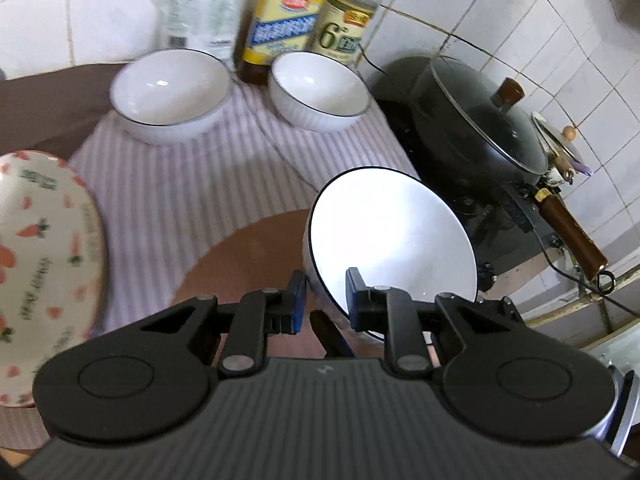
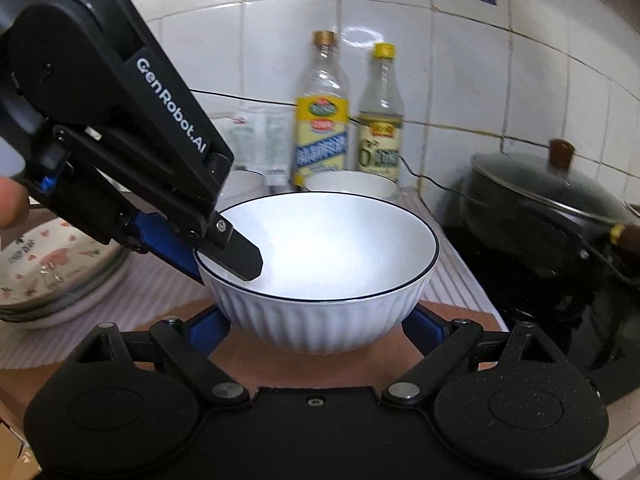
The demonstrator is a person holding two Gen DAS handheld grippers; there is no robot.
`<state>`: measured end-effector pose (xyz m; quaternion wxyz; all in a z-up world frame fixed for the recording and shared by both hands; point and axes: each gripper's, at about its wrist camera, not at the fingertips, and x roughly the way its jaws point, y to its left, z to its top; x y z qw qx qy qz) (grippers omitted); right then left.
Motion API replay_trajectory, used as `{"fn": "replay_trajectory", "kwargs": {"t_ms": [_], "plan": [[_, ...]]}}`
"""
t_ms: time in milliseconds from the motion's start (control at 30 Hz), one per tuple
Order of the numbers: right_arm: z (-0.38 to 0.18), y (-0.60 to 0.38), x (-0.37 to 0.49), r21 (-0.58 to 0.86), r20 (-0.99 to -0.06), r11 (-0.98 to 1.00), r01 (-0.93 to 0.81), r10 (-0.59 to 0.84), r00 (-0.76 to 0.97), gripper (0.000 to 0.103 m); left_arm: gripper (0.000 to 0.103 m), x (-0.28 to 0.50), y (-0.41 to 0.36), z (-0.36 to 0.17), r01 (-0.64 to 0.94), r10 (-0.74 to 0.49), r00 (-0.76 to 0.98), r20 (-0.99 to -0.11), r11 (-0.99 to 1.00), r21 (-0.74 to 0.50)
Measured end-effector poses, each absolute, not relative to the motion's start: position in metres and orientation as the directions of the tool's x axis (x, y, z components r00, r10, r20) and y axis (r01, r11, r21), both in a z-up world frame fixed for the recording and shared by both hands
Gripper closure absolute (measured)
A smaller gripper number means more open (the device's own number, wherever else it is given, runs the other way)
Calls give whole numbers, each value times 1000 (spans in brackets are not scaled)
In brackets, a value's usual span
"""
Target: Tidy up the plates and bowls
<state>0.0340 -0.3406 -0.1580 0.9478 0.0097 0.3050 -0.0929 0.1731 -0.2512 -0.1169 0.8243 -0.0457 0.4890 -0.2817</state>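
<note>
A white ribbed bowl with a dark rim line hangs tilted above the brown board. My left gripper is shut on its near rim, one finger inside and one outside; the right wrist view shows that grip from the side. In that view the same bowl sits between the fingers of my right gripper, whose blue pads press its lower wall on both sides. Two more white bowls stand on the striped cloth. A carrot-patterned plate lies at the left.
Sauce bottles and a white packet stand against the tiled wall behind the bowls. A black lidded pot with a wooden handle sits on a cooktop at the right. A fingertip shows at the left edge.
</note>
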Motion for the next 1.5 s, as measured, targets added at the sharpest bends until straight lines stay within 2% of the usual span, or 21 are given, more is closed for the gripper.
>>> {"fn": "replay_trajectory", "kwargs": {"t_ms": [333, 700, 1133, 1367, 1500], "plan": [[-161, -302, 56, -37, -586, 998, 60, -70, 808, 8, 84, 179, -201, -112, 350, -441, 412, -798, 885, -308], [-186, -293, 85, -31, -622, 999, -38, 10, 783, 8, 83, 196, -186, -134, 298, -381, 410, -829, 915, -273], [-202, -297, 97, -15, -677, 998, -55, 30, 735, 9, 83, 201, -191, -150, 285, -341, 411, -846, 929, -235], [-184, -291, 82, -85, -701, 996, -27, -41, 712, 8, 80, 205, -183, -146, 256, -354, 387, -852, 928, -269], [-164, -300, 67, -22, -705, 1000, 22, -31, 708, 8, 80, 205, -175, -135, 272, -369, 391, -843, 922, -278]]}}
